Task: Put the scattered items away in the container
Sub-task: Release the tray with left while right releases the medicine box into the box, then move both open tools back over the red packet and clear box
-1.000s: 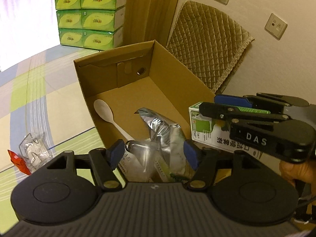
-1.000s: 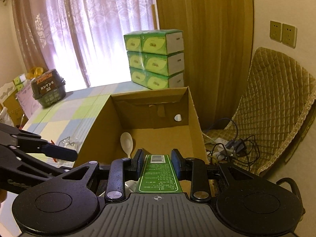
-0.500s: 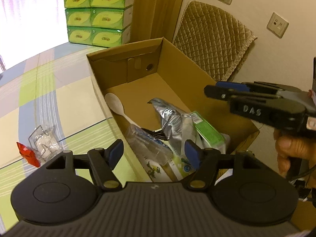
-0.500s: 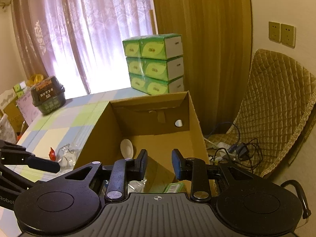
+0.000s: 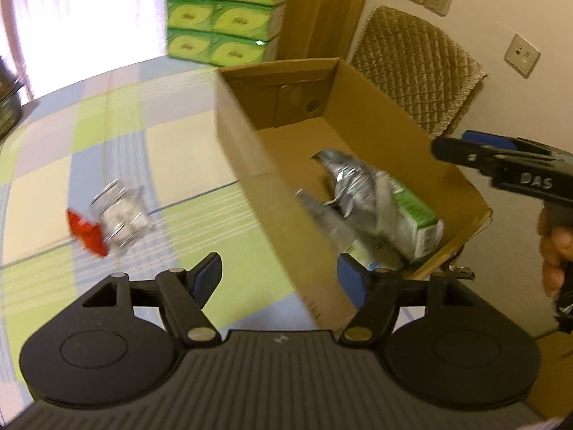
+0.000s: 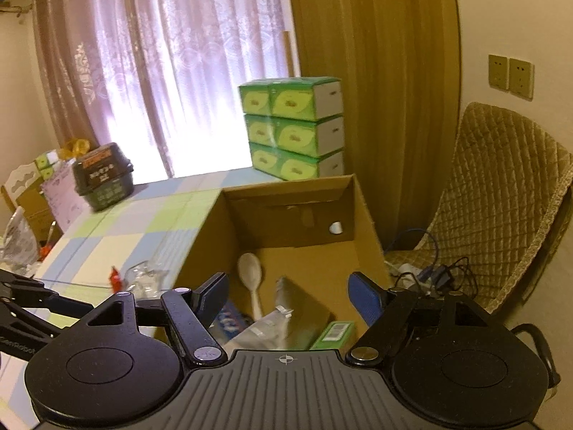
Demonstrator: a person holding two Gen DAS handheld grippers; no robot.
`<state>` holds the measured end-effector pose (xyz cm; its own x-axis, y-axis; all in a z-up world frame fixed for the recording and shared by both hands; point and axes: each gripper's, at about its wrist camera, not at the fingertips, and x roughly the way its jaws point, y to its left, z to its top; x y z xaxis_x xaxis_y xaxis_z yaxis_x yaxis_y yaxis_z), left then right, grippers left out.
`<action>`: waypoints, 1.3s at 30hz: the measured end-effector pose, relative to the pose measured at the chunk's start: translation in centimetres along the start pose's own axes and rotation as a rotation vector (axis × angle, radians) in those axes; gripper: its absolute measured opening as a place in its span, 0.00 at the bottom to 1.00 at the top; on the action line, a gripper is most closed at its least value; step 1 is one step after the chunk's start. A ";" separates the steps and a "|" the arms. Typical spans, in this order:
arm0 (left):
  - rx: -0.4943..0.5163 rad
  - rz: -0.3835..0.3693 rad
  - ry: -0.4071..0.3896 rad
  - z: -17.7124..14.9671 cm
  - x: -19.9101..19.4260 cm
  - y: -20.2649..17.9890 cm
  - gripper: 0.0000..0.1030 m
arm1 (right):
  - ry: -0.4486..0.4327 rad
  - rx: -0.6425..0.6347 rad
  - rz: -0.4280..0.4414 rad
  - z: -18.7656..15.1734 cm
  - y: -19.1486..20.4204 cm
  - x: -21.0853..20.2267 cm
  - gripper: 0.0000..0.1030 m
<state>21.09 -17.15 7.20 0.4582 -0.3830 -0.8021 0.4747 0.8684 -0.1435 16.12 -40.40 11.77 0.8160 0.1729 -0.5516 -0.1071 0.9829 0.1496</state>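
Note:
An open cardboard box (image 5: 250,165) (image 6: 365,215) stands on the checked tablecloth. Inside it lie a green carton (image 5: 417,215) (image 6: 335,335), a silver foil pouch (image 5: 352,177) (image 6: 286,317), a clear plastic packet (image 5: 322,220) and a white spoon (image 6: 250,276). Left of the box on the cloth lies a clear wrapper with a red end (image 5: 111,216) (image 6: 138,277). My left gripper (image 5: 279,279) is open and empty over the box's near left wall. My right gripper (image 6: 288,295) is open and empty above the box's near end; it also shows at the right in the left wrist view (image 5: 501,161).
Stacked green tissue packs (image 5: 225,10) (image 6: 293,127) stand beyond the box. A quilted chair (image 6: 501,200) and cables (image 6: 433,272) are to the right of it. A dark tub (image 6: 102,175) sits at the table's far left. Checked cloth (image 5: 89,143) stretches left of the box.
The right gripper let the green carton drop into the box, opened wide and drew back. The left gripper swung left and back, bringing the red-ended wrapper closer to its centre.

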 end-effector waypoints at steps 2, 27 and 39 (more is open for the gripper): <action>-0.015 0.015 0.000 -1.2 -0.7 1.1 0.65 | 0.001 -0.006 0.016 -0.4 1.1 -0.4 0.77; -0.162 0.170 0.014 -13.1 -7.6 11.8 0.97 | 0.122 -0.178 0.218 -6.4 15.9 -0.5 0.79; -0.193 0.184 0.025 -14.5 -7.4 14.8 0.98 | 0.161 -0.251 0.253 -7.9 19.8 0.9 0.99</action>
<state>13.81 3.12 2.64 0.5037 -0.2072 -0.8387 0.2317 0.9676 -0.0999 10.28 -20.31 7.77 0.6482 0.4002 -0.6478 -0.4456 0.8892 0.1034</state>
